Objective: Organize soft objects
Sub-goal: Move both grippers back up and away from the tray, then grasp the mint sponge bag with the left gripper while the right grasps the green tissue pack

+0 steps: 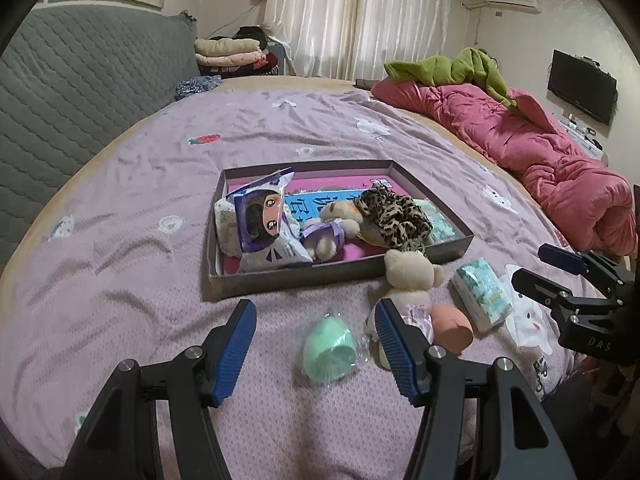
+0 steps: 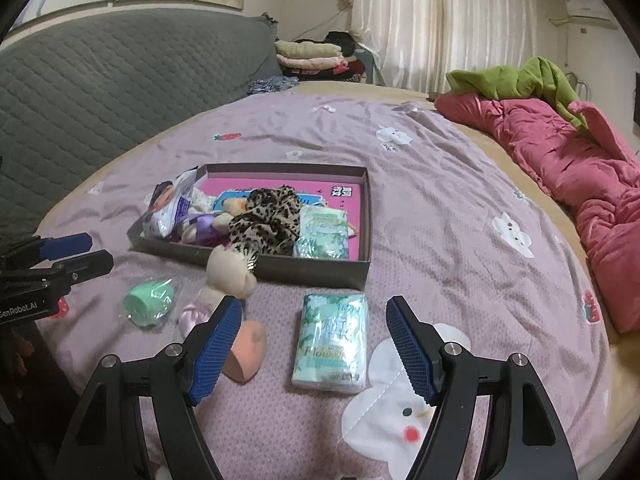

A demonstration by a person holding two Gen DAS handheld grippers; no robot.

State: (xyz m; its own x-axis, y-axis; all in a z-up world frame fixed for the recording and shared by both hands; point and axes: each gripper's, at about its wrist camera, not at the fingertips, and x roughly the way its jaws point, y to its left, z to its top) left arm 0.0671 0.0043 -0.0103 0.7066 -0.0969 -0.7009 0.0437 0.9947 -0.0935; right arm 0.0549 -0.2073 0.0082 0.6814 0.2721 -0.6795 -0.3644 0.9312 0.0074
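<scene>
Both hand-held grippers are hanging wide & empty over the bed, left hand-held gripper (image 1: 316, 344) lining up w/ the green sponge (image 1: 329, 354), right hand-held gripper (image 2: 314, 342) straddling the tissue pack (image 2: 331, 343), prob. next for the box (image 2: 312, 270) mid-frame.

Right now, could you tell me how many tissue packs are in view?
2: one tissue pack in the box at its right end, one tissue pack on the bedspread in front of it. Others may hide under the box's contents.

Bed (image 2: 440, 208) with box (image 2: 320, 270), toys.
</scene>
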